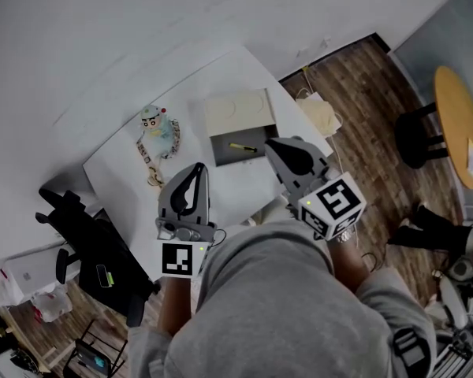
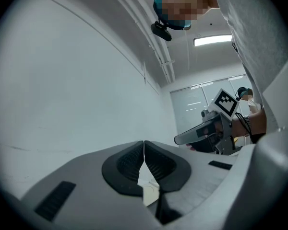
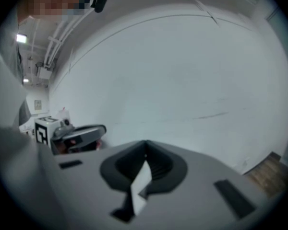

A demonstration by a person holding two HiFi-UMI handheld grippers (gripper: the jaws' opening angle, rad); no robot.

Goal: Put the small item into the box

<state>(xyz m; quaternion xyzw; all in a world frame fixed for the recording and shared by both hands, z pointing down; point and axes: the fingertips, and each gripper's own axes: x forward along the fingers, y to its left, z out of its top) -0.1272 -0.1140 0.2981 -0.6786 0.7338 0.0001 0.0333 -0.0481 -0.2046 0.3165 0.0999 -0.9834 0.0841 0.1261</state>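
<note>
A box (image 1: 238, 132) lies open on the white table (image 1: 126, 176), its beige lid (image 1: 238, 111) folded back and its dark inside facing up. A small yellow item (image 1: 241, 146) lies inside the box. My left gripper (image 1: 198, 168) is raised in front of the person's chest, short of the box, jaws shut with nothing between them. My right gripper (image 1: 274, 143) hovers over the box's near right corner, also shut and empty. In the left gripper view the jaws (image 2: 144, 146) meet and face a white wall, as do those in the right gripper view (image 3: 145, 146).
A toy figure (image 1: 156, 131) with a bead string lies on the table left of the box. A black office chair (image 1: 91, 246) stands at the left, a beige bag (image 1: 319, 113) sits on the wooden floor, and a round wooden table (image 1: 462, 124) is at the right.
</note>
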